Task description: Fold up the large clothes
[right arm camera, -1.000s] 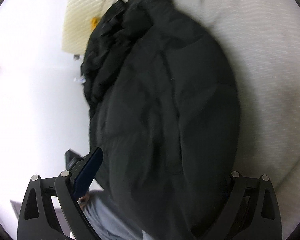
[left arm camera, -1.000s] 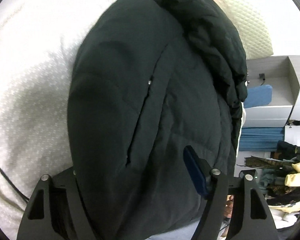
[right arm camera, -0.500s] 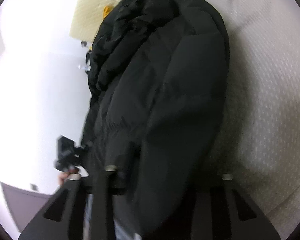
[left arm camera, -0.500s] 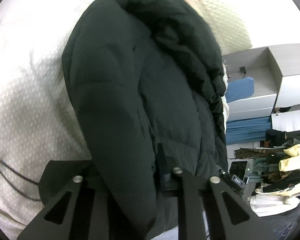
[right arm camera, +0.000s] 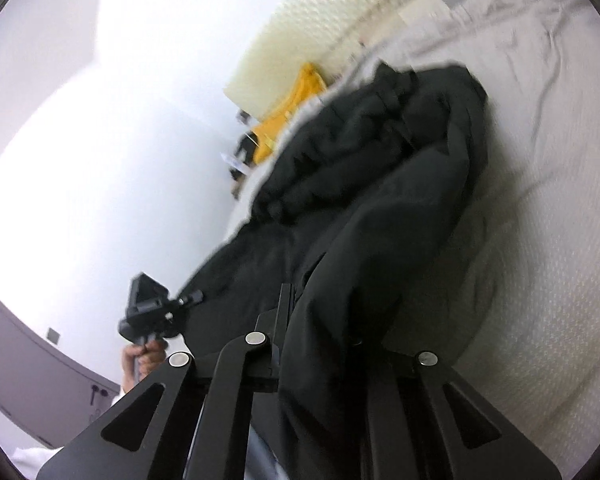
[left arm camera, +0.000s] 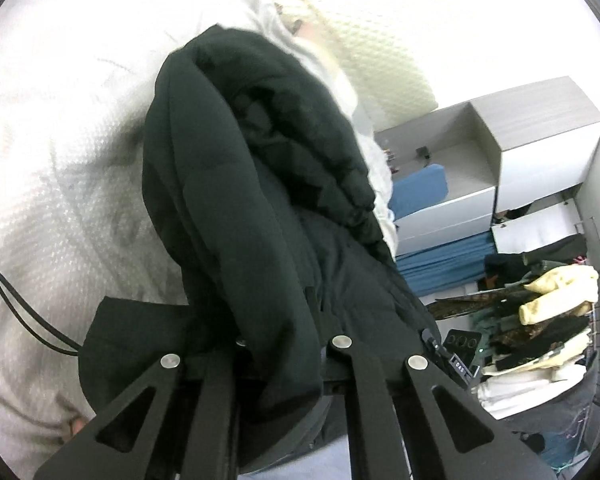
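The white textured bed cover [left arm camera: 60,184] is carrying the bulky black padded jacket [left arm camera: 236,208], which is lying bunched along the bed's near edge. My left gripper [left arm camera: 284,354] is clamping a thick fold of it, jaws drawn close. My right gripper [right arm camera: 320,344] is pinching another fold, jaws likewise squeezed on the fabric.

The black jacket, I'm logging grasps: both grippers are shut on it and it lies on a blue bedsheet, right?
Not blue. Both wrist views show the black jacket on a white bedsheet. The left gripper and right gripper are indeed both shut on it.
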A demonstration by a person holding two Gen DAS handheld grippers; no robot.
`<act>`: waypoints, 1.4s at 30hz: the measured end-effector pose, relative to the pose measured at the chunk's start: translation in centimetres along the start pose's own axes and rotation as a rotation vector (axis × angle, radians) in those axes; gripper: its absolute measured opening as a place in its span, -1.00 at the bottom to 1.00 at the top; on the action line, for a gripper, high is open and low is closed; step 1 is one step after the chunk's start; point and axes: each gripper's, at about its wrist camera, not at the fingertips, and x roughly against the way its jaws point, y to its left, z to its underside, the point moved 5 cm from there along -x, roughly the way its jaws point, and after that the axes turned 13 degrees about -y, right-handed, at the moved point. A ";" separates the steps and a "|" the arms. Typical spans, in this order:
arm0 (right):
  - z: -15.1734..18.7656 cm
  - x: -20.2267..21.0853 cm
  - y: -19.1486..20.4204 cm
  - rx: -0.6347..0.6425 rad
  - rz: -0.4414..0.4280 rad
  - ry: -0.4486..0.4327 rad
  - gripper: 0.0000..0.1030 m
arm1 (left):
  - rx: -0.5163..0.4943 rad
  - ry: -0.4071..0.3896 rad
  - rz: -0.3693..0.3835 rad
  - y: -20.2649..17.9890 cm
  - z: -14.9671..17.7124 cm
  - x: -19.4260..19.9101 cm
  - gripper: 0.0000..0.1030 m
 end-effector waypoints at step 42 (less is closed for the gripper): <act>-5.9 10.3 1.7 -0.198 -0.008 -0.216 -0.86 | -0.111 -0.030 -0.098 -8.0 -6.0 11.2 -0.93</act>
